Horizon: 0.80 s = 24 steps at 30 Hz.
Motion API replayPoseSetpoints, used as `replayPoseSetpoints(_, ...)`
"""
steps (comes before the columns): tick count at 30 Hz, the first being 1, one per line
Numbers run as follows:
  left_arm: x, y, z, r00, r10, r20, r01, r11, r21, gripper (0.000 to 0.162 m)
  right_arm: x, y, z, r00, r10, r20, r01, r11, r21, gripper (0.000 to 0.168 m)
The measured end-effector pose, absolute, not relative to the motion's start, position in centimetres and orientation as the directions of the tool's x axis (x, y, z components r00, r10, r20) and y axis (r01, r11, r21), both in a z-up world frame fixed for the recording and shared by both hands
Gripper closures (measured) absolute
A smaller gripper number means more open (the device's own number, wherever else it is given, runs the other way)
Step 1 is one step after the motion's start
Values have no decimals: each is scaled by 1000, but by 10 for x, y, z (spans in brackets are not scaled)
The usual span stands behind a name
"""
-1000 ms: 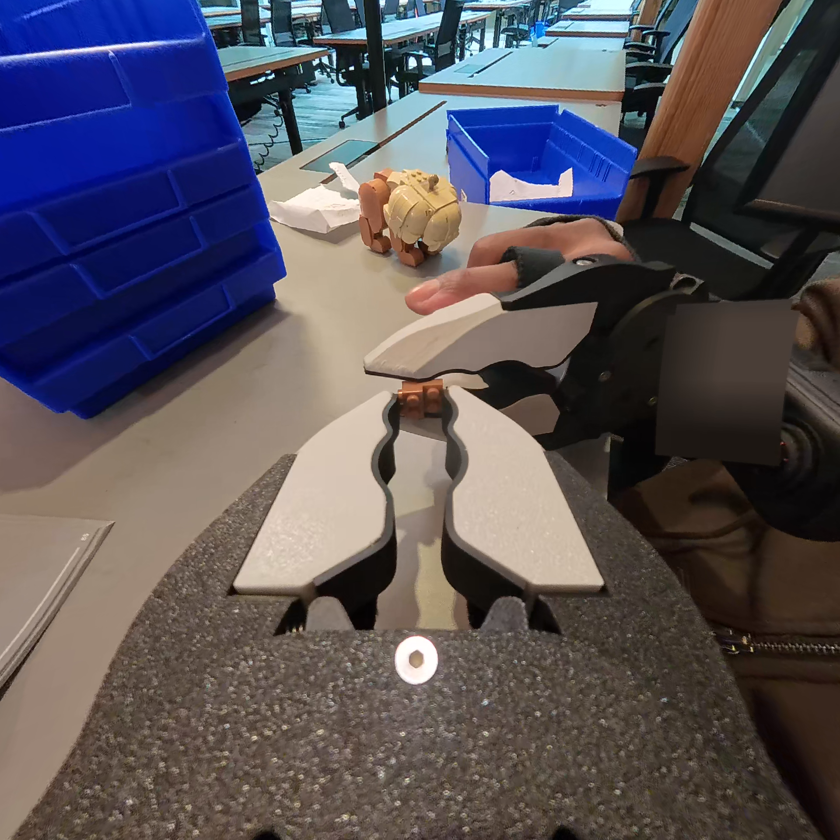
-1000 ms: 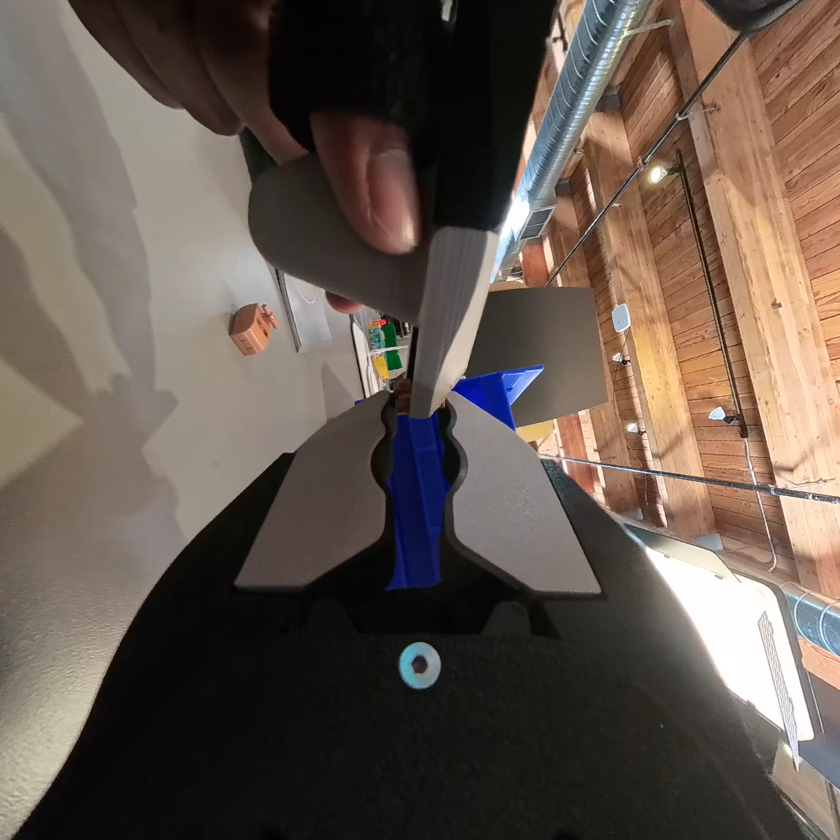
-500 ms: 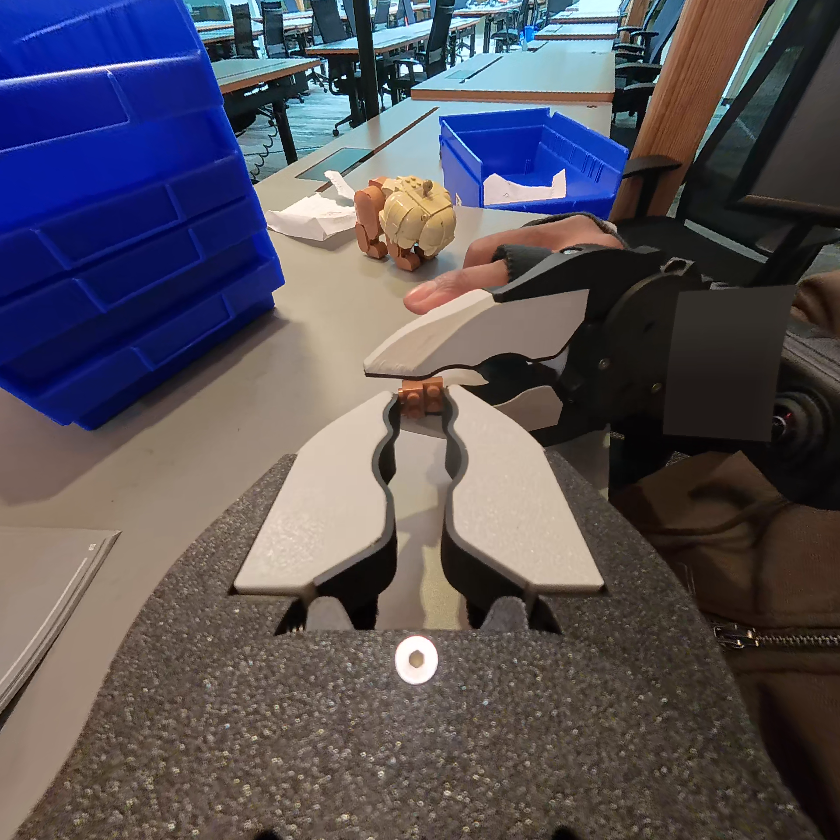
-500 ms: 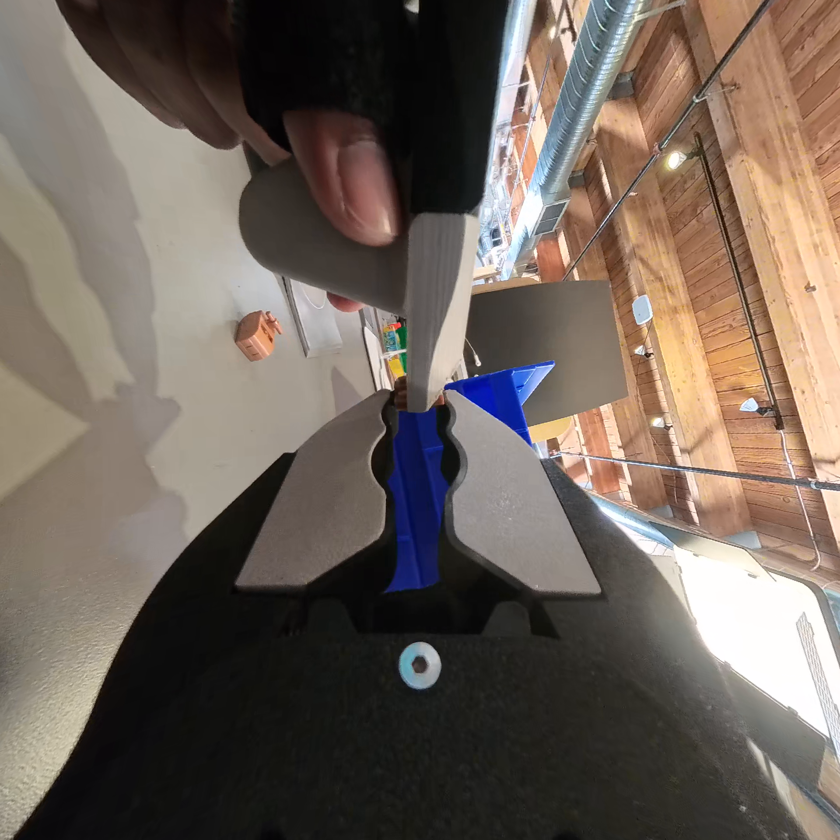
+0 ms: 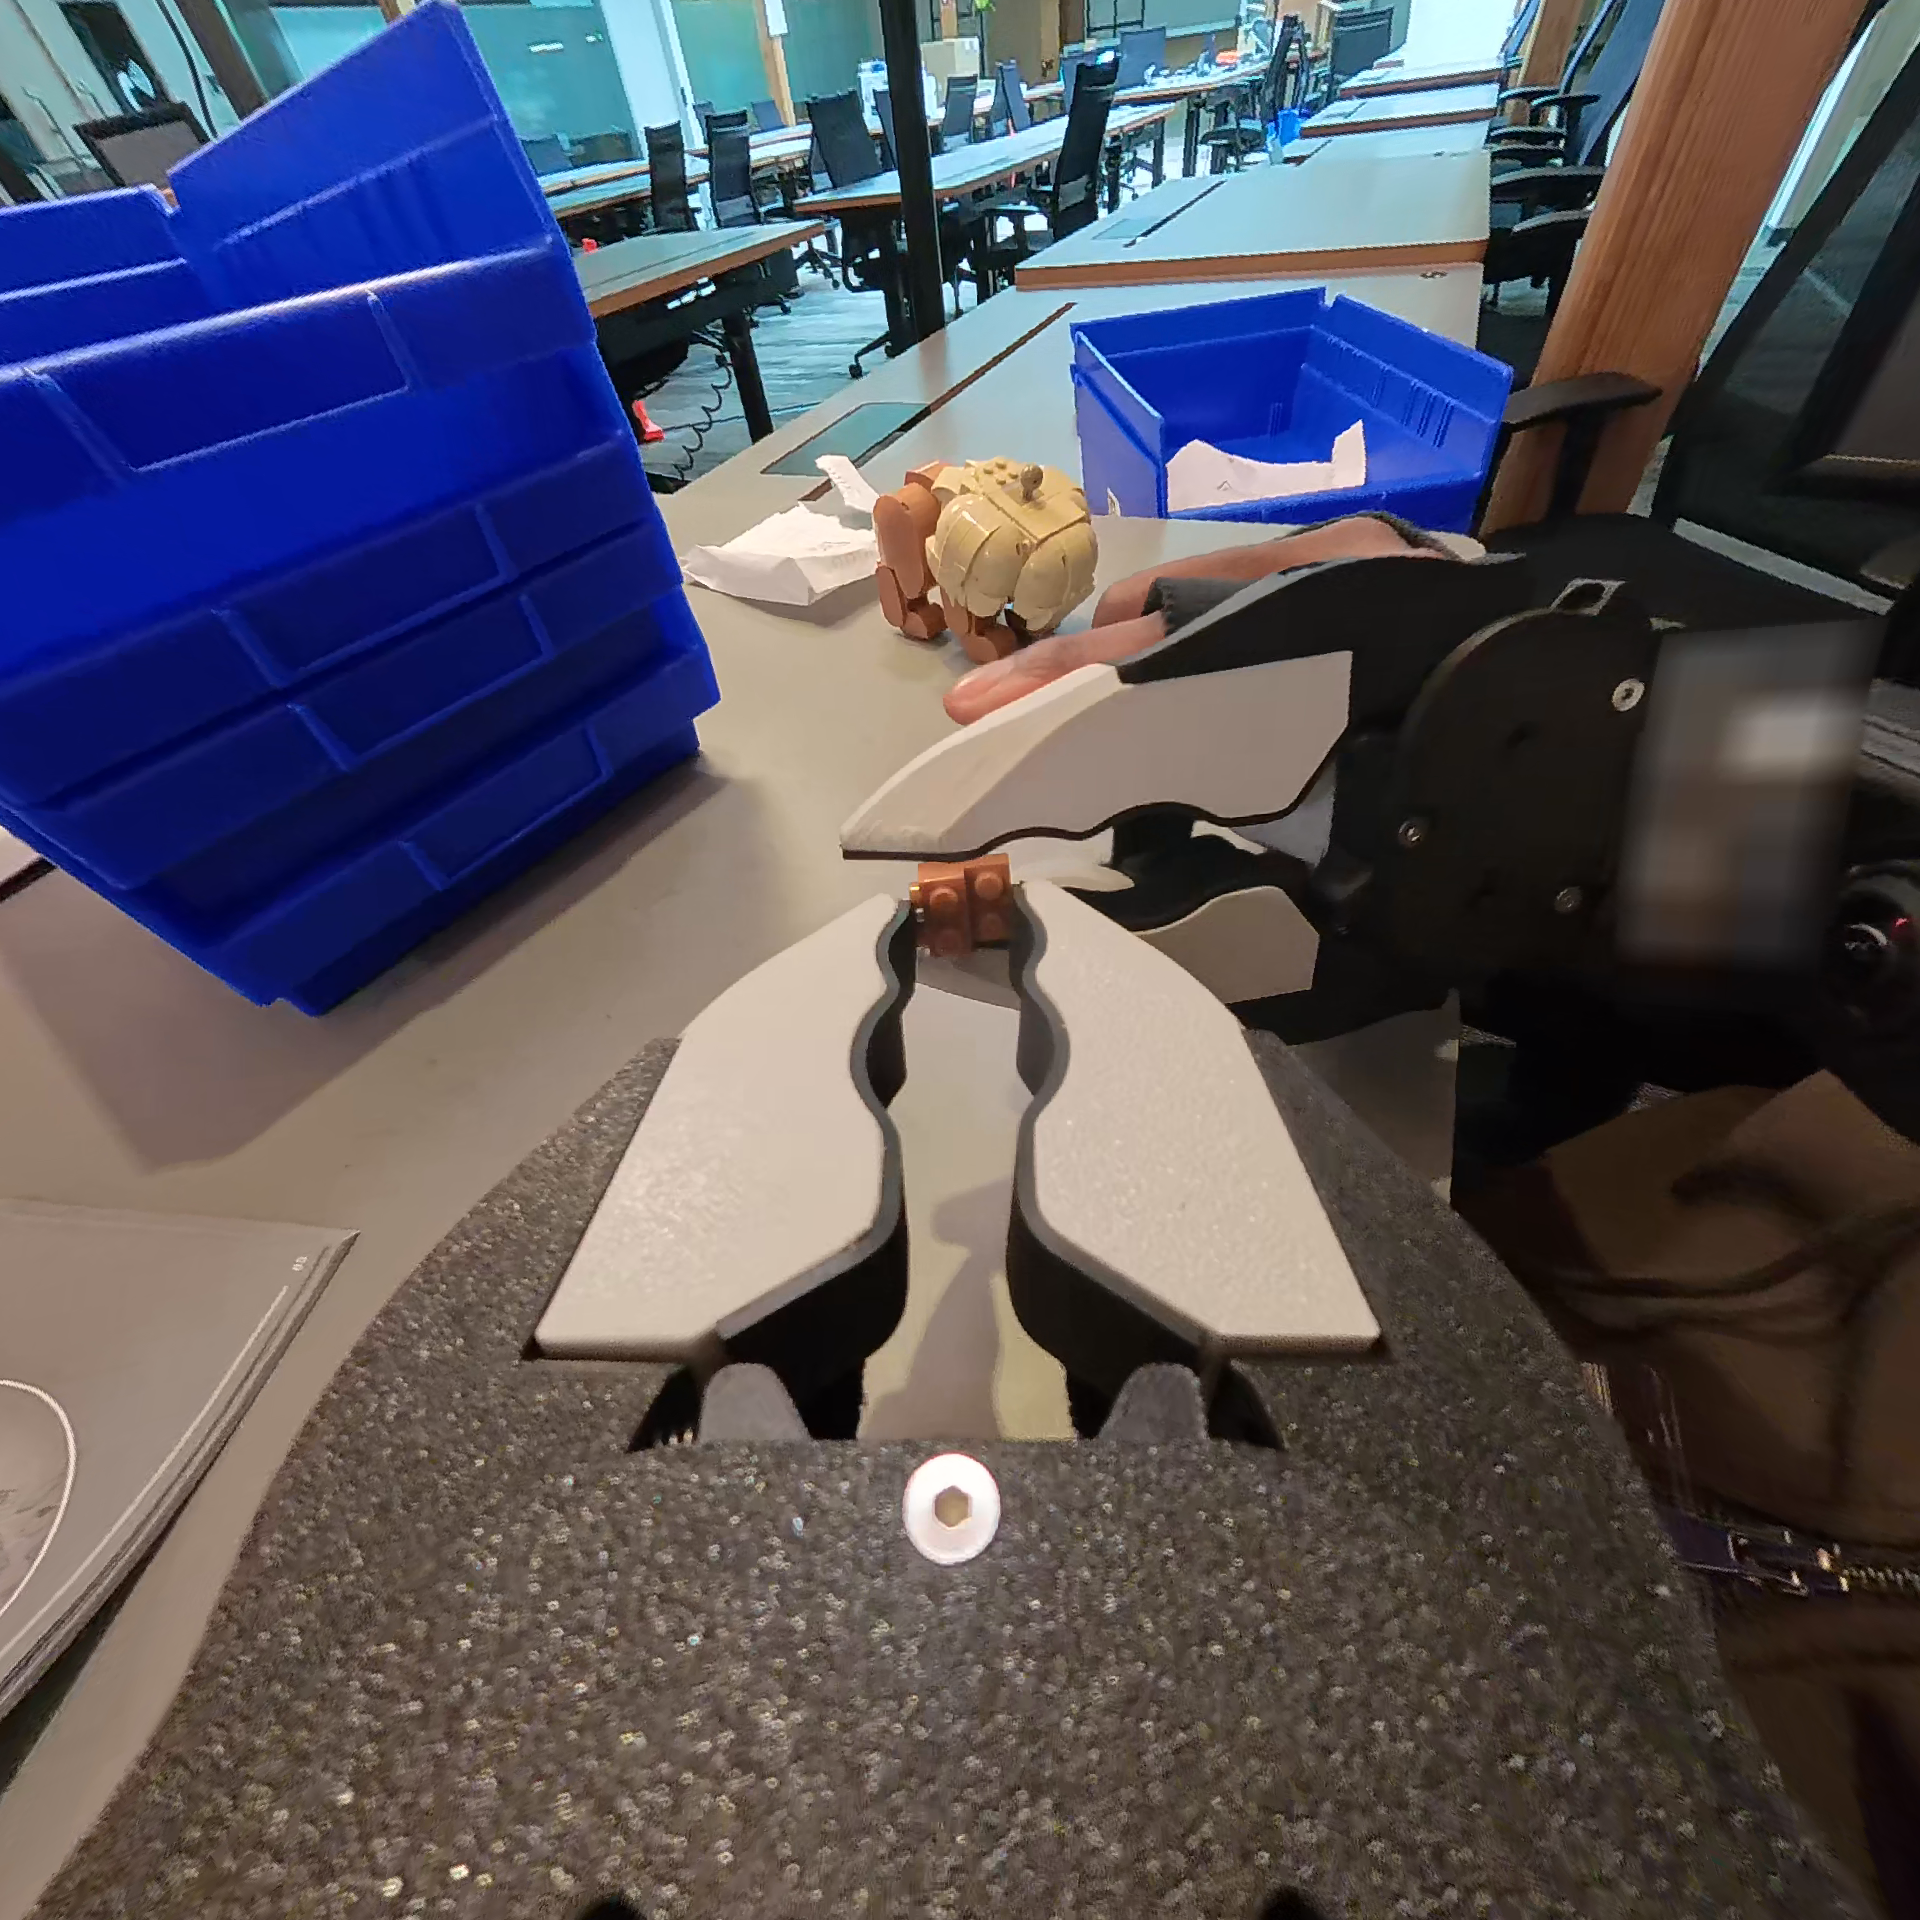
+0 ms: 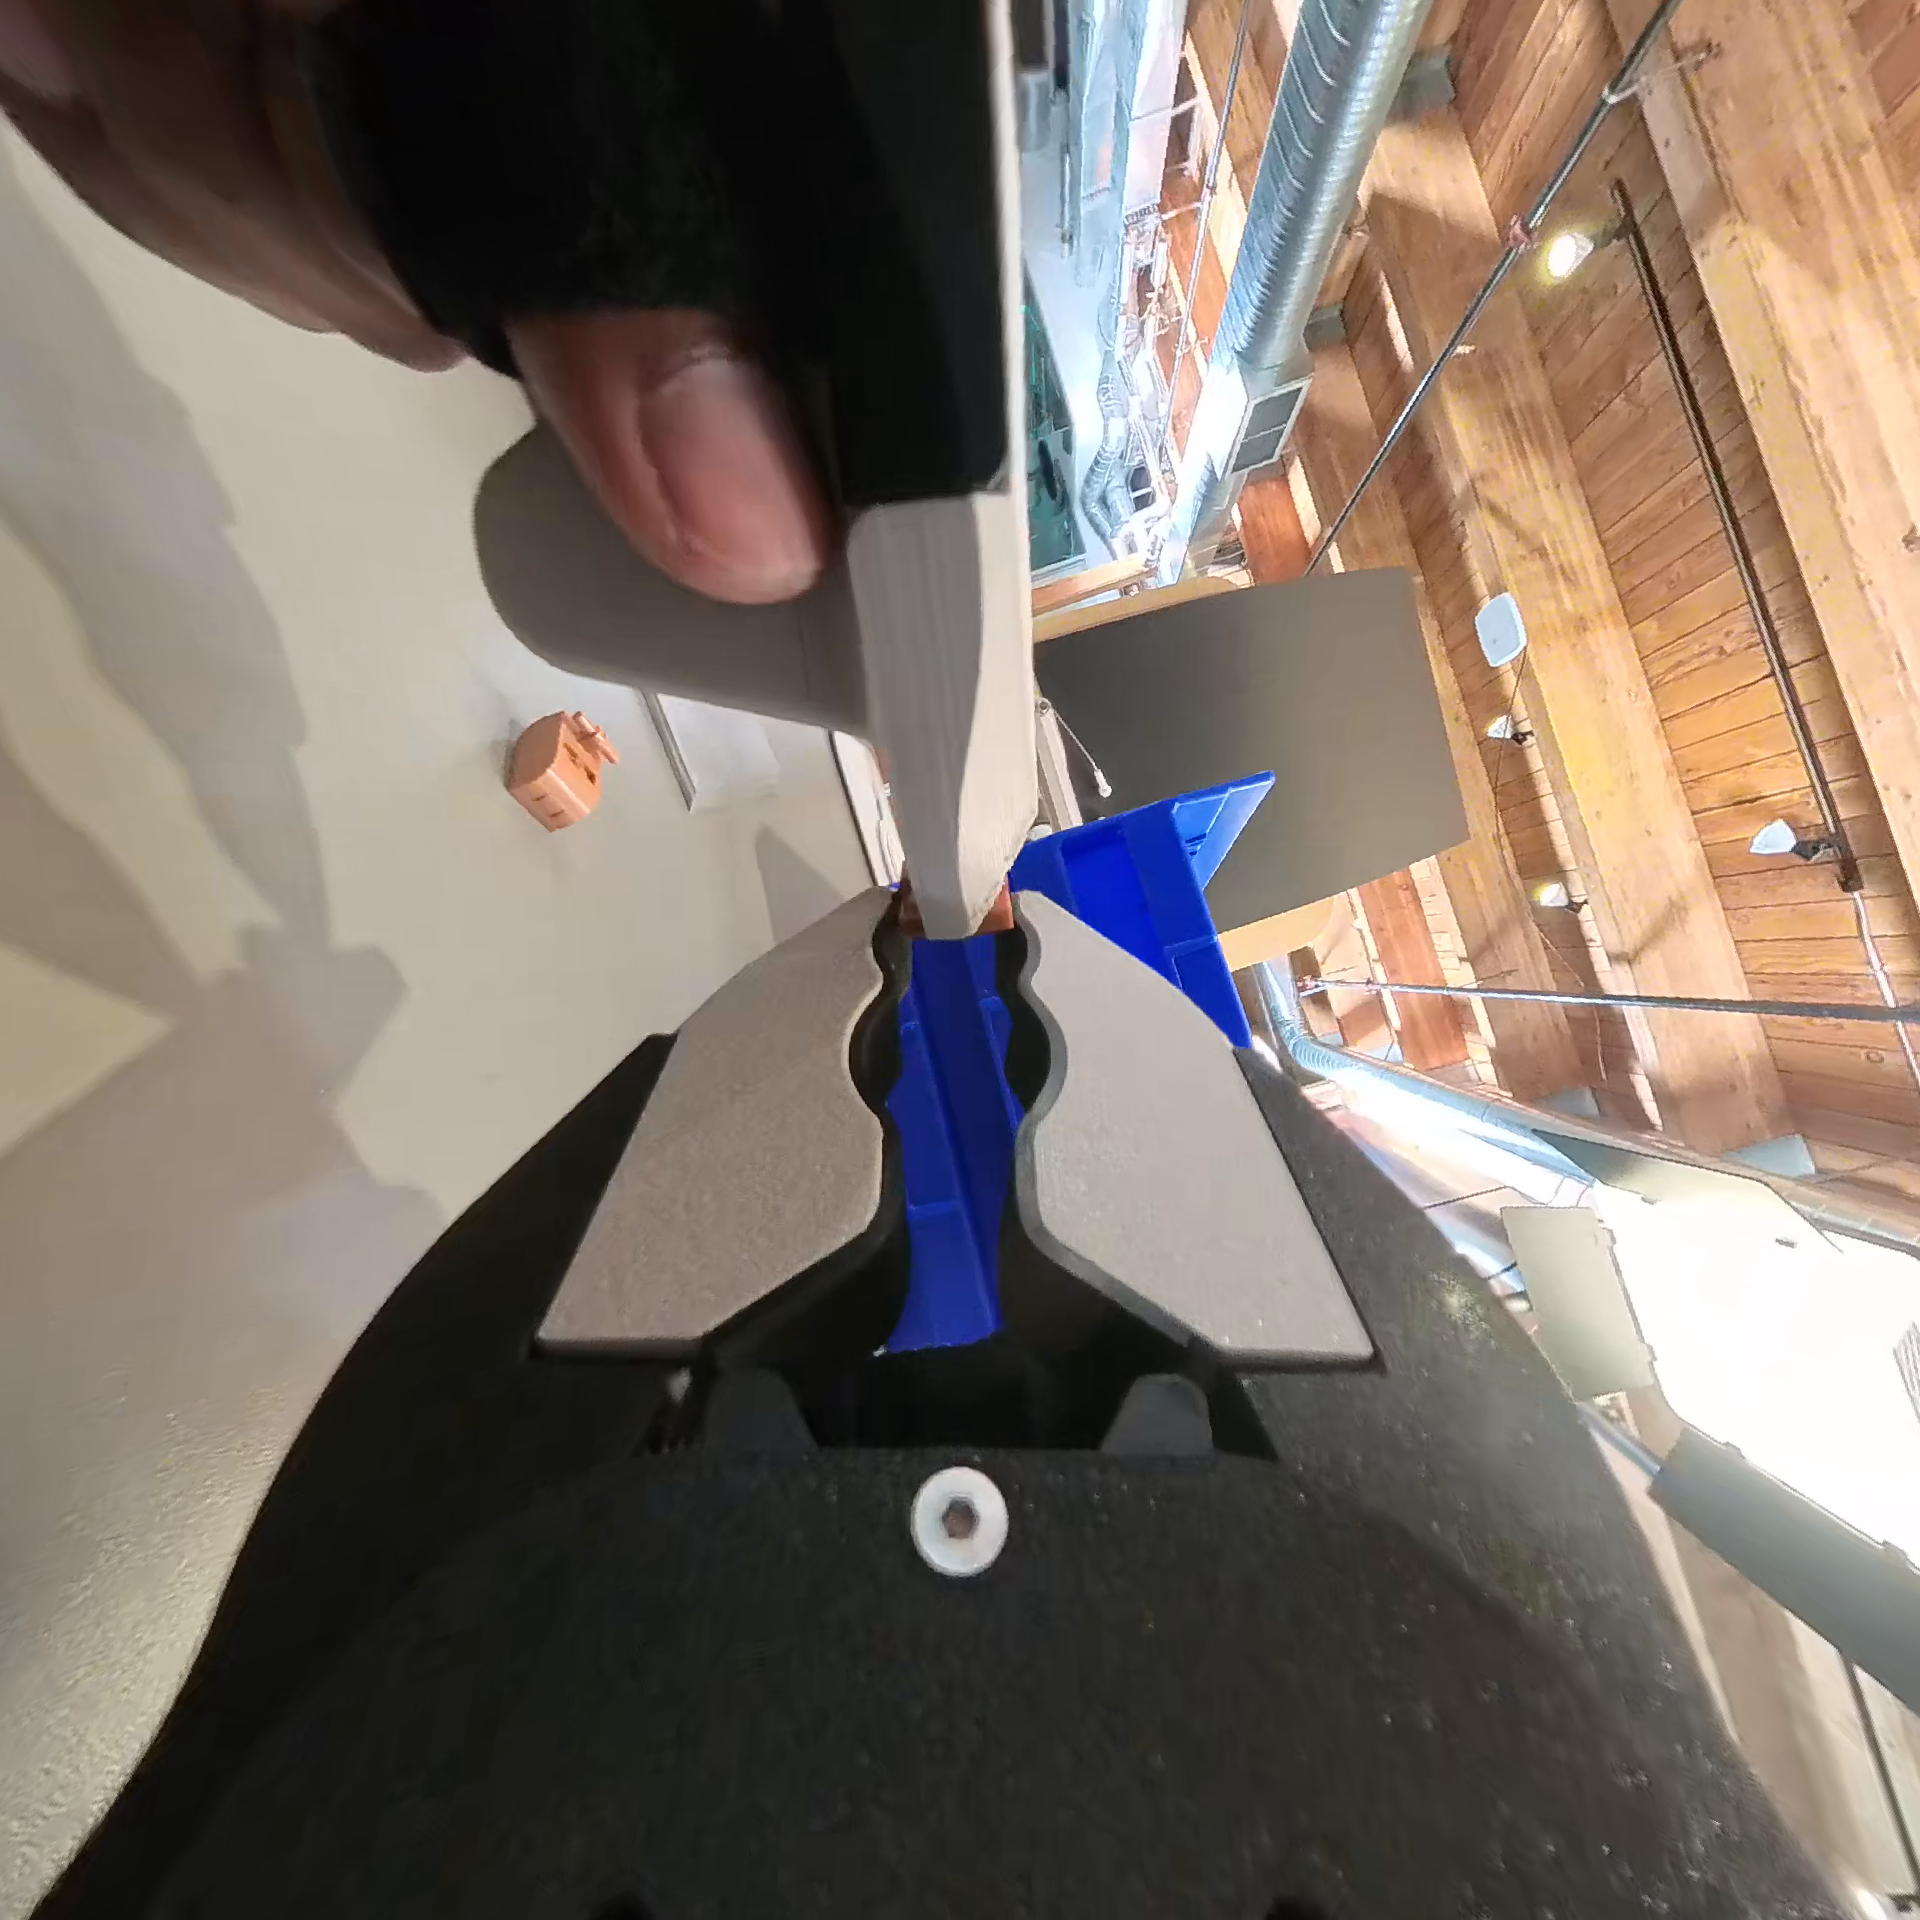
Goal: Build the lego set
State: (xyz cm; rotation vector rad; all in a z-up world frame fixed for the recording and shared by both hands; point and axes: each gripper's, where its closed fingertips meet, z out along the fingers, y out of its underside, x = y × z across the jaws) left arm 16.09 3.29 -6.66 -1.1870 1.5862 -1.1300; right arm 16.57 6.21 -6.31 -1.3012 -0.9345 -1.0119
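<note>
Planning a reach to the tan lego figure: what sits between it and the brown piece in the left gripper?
In the left wrist view, the right gripper's upper finger and a person's fingertip lie between brown piece and figure.

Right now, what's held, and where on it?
Small brown lego piece, pinched at its left and right sides by the left tool; right tool also grips it.

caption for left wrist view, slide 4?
Left gripper pinches a small brown lego piece while the right gripper closes on it from the side.
</note>
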Motion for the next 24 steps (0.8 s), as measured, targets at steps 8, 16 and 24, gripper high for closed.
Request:
replayPoseSetpoints(8,160,38,-58,-118,-977,-176,-167,195,-967,156,179,62,-59,352,-86,932,932,-58,-358,152)
replayPoseSetpoints(16,145,68,-37,-130,-991,-15,-70,25,-997,158,202,61,-60,372,-100,923,918,-104,-382,152)
replayPoseSetpoints(24,174,38,-67,-156,-984,-85,-166,111,-980,131,187,63,-66,350,-69,934,932,-74,-355,152)
